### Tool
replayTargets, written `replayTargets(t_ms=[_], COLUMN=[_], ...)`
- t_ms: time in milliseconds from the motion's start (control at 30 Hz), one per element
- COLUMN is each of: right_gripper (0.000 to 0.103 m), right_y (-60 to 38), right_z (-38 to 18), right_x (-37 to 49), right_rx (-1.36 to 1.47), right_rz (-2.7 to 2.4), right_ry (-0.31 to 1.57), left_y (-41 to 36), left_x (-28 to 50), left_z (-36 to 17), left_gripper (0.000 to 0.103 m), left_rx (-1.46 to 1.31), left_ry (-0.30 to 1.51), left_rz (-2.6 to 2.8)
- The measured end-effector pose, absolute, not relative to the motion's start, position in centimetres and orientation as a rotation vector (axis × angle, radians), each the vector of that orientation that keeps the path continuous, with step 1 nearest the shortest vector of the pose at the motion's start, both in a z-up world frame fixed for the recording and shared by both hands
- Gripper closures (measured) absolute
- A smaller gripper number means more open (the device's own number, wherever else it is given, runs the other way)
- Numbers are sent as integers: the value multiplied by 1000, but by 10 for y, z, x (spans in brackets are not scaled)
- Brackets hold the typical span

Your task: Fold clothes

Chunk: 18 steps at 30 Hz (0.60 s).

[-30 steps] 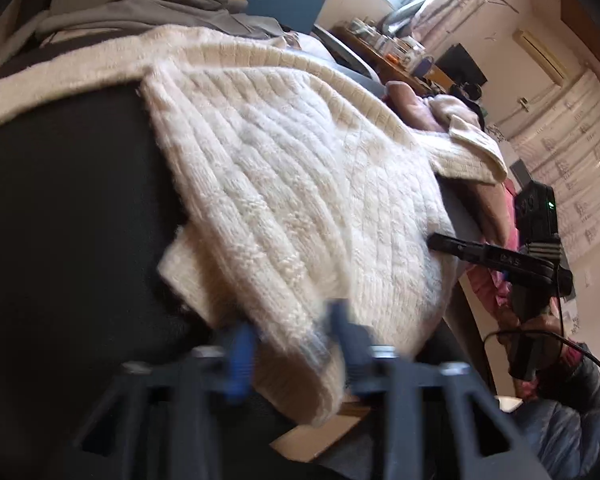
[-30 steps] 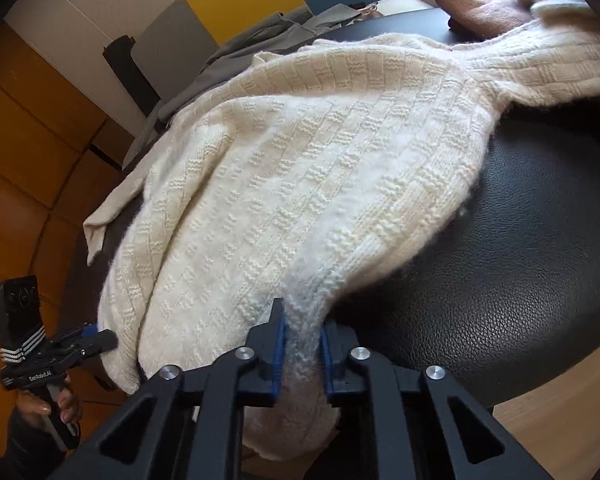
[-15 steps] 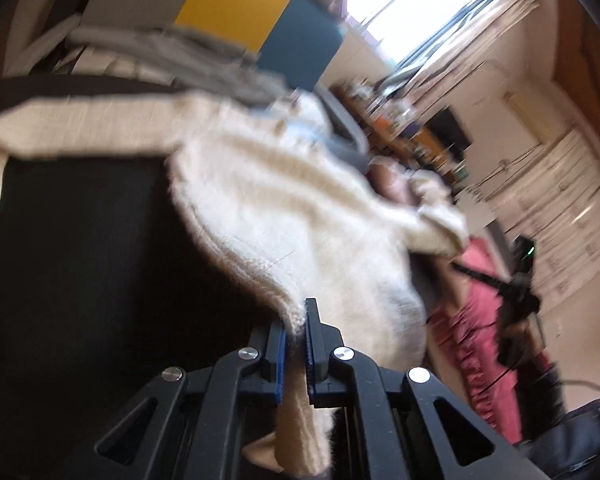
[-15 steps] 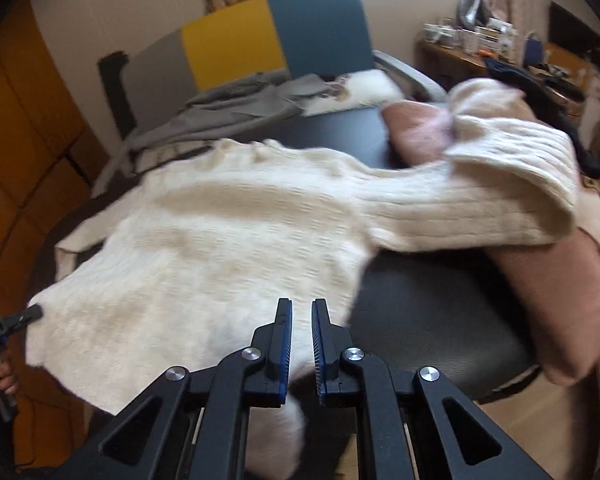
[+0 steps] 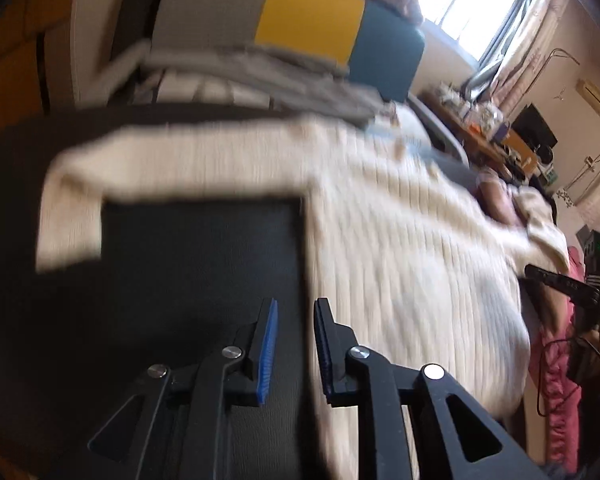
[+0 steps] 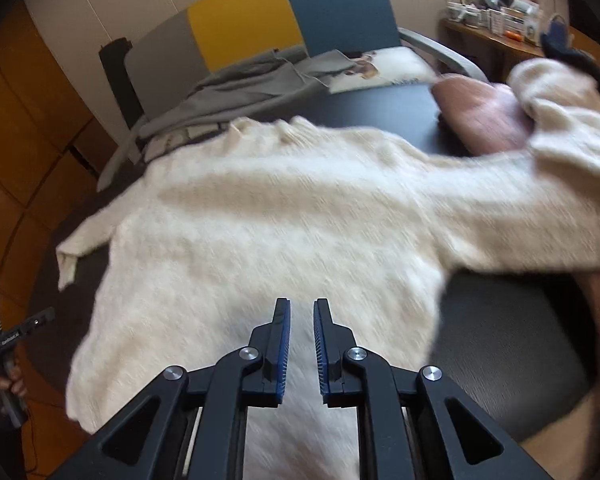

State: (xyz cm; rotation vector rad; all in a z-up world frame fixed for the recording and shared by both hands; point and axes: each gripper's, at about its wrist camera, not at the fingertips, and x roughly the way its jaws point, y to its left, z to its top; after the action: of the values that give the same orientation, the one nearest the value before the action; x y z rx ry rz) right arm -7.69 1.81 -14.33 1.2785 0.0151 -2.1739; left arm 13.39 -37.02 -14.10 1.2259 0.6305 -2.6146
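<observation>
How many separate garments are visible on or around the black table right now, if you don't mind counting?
3: the cream sweater spread across the table, a pink knit at its far right, and grey clothing on the chair behind. More may be hidden.

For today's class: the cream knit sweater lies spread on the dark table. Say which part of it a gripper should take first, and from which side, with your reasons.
Probably the sleeve cuff of the cream sweater. It lies stretched out from the body across the dark table, a thin free end that narrow jaws can span. Come from its open outer end, low along the tabletop. The left gripper, its empty jaws opening, is on that side.
</observation>
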Motion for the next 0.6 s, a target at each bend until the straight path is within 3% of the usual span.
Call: replayTargets(t_ms=[133,400,600], right_gripper=[70,70,68], right_y=[-28,-88,-121], right_z=[-139,-188,-227], right_x=[-129,-249,-281], right_rx=[1232,1368,1419], right_rz=[-2153,-2161,-2142], right_ry=[64,226,382], left_y=[-381,-407,-441], left_x=[54,-86,-102], left_z=[-135,-168,-211], left_gripper=[84,84,83], left_rx=[1194,1251,1341], left_ry=[526,386,365], left_rz=[-2674,-2654,-2543])
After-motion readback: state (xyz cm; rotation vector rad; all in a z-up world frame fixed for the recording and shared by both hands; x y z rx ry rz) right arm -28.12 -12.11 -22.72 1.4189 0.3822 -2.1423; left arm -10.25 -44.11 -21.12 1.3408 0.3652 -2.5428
